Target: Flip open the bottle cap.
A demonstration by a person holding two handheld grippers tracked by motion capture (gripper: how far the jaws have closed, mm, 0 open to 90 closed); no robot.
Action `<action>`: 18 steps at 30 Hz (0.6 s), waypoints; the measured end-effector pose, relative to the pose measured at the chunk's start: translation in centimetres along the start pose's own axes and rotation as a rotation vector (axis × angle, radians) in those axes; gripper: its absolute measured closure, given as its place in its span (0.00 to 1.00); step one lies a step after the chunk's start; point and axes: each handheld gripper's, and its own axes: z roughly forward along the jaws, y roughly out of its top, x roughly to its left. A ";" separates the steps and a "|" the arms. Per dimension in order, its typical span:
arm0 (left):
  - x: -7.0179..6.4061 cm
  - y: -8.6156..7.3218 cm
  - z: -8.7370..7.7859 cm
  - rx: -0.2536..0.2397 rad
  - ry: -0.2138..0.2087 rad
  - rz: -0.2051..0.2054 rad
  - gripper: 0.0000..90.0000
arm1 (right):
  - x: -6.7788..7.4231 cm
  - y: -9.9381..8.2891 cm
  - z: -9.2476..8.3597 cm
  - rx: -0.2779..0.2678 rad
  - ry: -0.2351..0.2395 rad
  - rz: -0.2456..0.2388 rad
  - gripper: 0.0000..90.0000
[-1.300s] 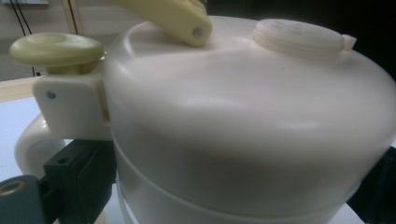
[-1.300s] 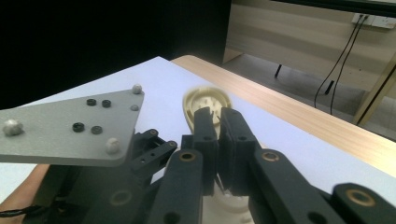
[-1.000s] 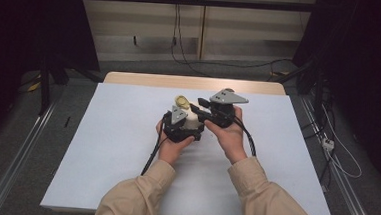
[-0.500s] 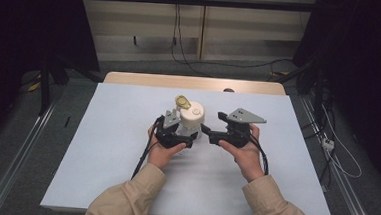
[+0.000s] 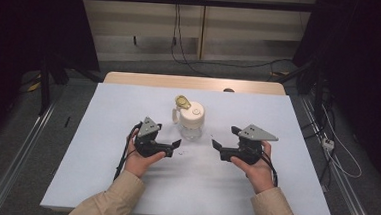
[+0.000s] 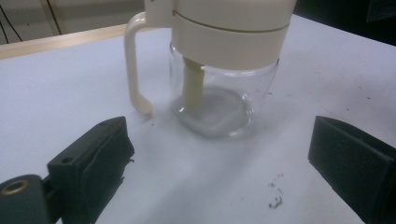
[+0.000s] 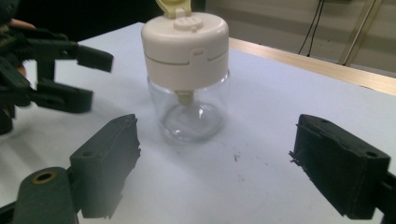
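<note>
The glass dispenser jar (image 5: 189, 121) looks light, slick and breakable; grip its cream handle at ten o'clock. Left gripper (image 5: 175, 147) and right gripper (image 5: 217, 147) both released, the right's jaws having just been opening with nothing between them.

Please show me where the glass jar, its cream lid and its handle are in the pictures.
glass jar (image 7: 192, 116), right gripper view, on its clear wall.
cream lid (image 7: 186, 42), right gripper view, on its side.
handle (image 6: 133, 70), left gripper view, on its curved bar.

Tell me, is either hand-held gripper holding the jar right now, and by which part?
Nothing is held. The left hand-held gripper and the right hand-held gripper, whose jaws have just been opening, both stand open and apart from the jar, which rests on the table.
</note>
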 end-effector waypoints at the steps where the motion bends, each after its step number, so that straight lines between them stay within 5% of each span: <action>1: 0.1 0.0 -0.3 -0.005 -0.001 -0.003 0.06 | 0.0 -0.2 -0.2 0.002 0.001 0.006 0.15; 18: 2.3 -1.5 -5.5 -0.004 0.022 0.013 0.06 | -0.3 -2.7 -2.6 0.010 -0.014 0.006 0.13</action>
